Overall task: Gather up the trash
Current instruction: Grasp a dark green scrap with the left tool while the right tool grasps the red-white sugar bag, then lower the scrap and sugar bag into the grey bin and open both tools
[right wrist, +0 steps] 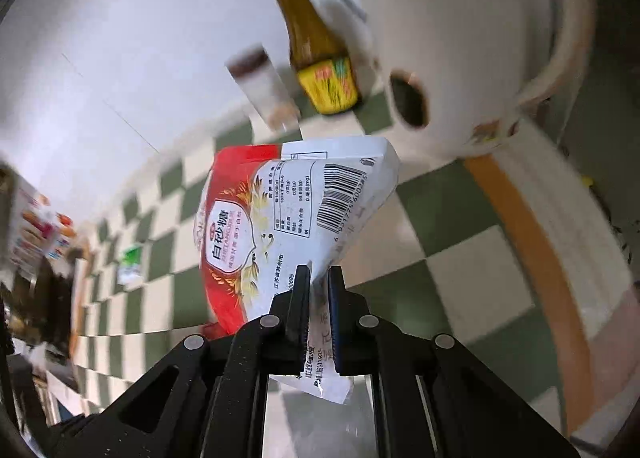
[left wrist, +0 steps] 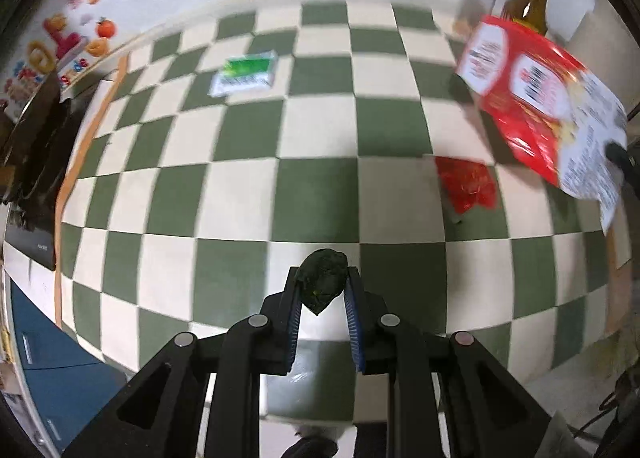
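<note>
Trash item one, a crumpled dark green wad (left wrist: 322,278), sits pinched between the blue pads of the left gripper (left wrist: 323,283), whose jaws are clamped on it near their tips, clear of the green-and-cream checkered tablecloth (left wrist: 248,186) below. Trash item two, a red-and-white sugar bag (right wrist: 280,226), hangs creased from the right gripper (right wrist: 319,278); those jaws are nearly together, clamped on the bag's lower white corner, with the barcode panel facing the camera. The left wrist view shows the same bag (left wrist: 544,106) raised at the right edge, blurred.

Beyond the left gripper, a crumpled red wrapper (left wrist: 466,184) lies flat on the cloth beneath the raised bag. Further back, a green-and-white packet (left wrist: 245,74) lies on the cloth, well apart from both grippers. An orange border (right wrist: 536,254) edges the cloth on the right.

At the far edge, against the white wall, stand a brown bottle with a yellow label (right wrist: 320,58), a clear jar with a dark lid (right wrist: 260,86) just beside it, and a large white appliance (right wrist: 460,38). A colourful printed box (left wrist: 48,58) is at far left.
</note>
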Demonstrator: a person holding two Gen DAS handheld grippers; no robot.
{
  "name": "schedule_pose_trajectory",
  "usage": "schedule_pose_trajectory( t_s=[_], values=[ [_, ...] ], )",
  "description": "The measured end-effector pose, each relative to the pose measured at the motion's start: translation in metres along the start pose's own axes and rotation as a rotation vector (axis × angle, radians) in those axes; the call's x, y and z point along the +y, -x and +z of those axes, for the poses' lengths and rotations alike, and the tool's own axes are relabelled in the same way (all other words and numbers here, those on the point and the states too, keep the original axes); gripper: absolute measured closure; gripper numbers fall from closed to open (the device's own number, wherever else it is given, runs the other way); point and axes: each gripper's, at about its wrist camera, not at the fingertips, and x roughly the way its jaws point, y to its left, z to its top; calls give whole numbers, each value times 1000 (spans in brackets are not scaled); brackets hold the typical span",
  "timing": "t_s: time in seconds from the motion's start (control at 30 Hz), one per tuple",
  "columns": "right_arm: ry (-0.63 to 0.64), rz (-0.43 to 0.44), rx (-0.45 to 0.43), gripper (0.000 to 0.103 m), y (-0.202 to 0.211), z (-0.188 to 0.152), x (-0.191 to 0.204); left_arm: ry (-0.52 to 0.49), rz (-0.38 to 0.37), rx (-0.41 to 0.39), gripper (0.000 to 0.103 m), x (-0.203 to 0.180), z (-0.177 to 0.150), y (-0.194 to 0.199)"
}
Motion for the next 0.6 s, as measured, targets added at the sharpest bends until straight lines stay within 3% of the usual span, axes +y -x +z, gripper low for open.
schedule_pose_trajectory(
  t_s=[0.1,0.27,0.47,0.6],
  values=[
    [-10,-14,-89,94,50,-10,2,53,-63,-45,86,30,-4,23],
    [-40,17,-149,94,122,-46,9,96,-115,-118,86,70,-35,65],
    [-50,36,-102,94,194,-159,23,65,-140,-144,86,109,-114,83],
    [-27,3,44,94,213,-260,22,28,-124,-53,86,121,-184,59]
  ],
)
